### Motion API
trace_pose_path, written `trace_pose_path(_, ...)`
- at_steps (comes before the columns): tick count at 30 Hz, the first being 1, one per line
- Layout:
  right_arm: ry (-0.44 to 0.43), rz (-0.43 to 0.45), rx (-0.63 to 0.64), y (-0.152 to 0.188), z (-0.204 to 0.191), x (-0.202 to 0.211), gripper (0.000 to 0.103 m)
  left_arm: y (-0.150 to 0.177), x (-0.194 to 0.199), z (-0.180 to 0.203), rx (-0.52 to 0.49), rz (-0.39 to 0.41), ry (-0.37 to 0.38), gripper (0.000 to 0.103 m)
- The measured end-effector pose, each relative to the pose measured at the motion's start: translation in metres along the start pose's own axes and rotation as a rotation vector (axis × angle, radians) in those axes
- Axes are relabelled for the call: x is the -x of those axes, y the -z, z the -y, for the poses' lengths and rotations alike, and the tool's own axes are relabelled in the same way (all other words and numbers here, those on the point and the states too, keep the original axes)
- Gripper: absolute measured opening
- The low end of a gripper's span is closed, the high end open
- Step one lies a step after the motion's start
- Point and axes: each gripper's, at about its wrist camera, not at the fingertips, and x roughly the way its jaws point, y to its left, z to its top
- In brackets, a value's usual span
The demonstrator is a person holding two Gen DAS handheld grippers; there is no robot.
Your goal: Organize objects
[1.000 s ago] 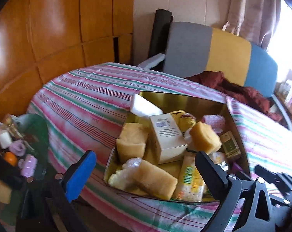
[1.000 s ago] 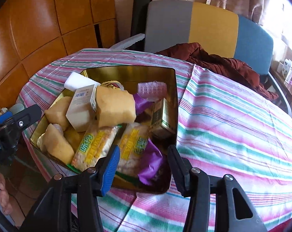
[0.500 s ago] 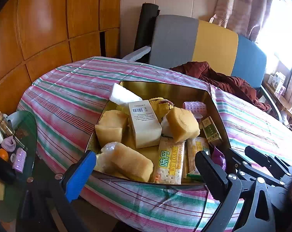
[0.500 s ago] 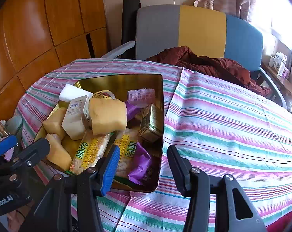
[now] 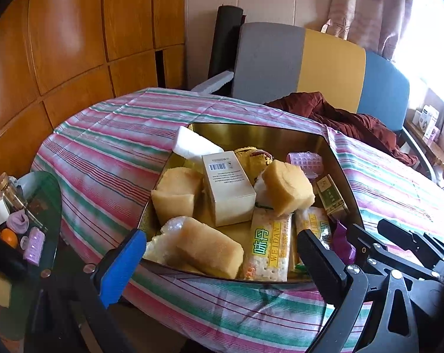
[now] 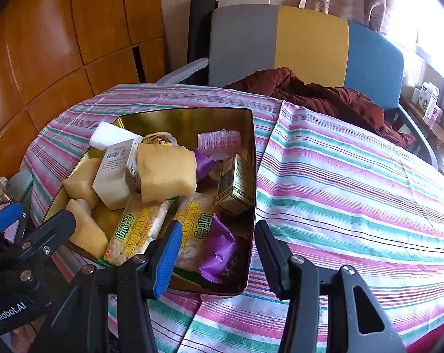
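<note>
A shiny gold metal tin [image 5: 280, 135], filled with yellow sponge blocks [image 5: 289, 188], a white cardboard box [image 5: 227, 191] and green-yellow cracker packets [image 5: 269, 250], is seen at the centre of the left wrist view, on a pink and green striped tablecloth [image 6: 354, 182]. The left gripper [image 5: 222, 261] is held over the tin's near edge at the bottom of the frame, its jaws spread with nothing pinched. The right gripper [image 6: 219, 253] is seen at the bottom centre of its view, over the tin's near right corner, jaws also apart and empty.

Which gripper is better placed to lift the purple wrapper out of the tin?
Probably the right gripper: its open, empty jaws frame the purple wrapper in the tin's near corner. The left gripper faces the sponges instead.
</note>
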Motion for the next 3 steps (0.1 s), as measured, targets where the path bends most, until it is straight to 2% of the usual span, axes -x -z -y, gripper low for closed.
trace_pose_path(3,0.002,0.0,0.003,-0.0005,-0.0021,-0.001,0.052,0.0002,-0.0007,-0.0012,0.002,-0.001,0.015,0.103)
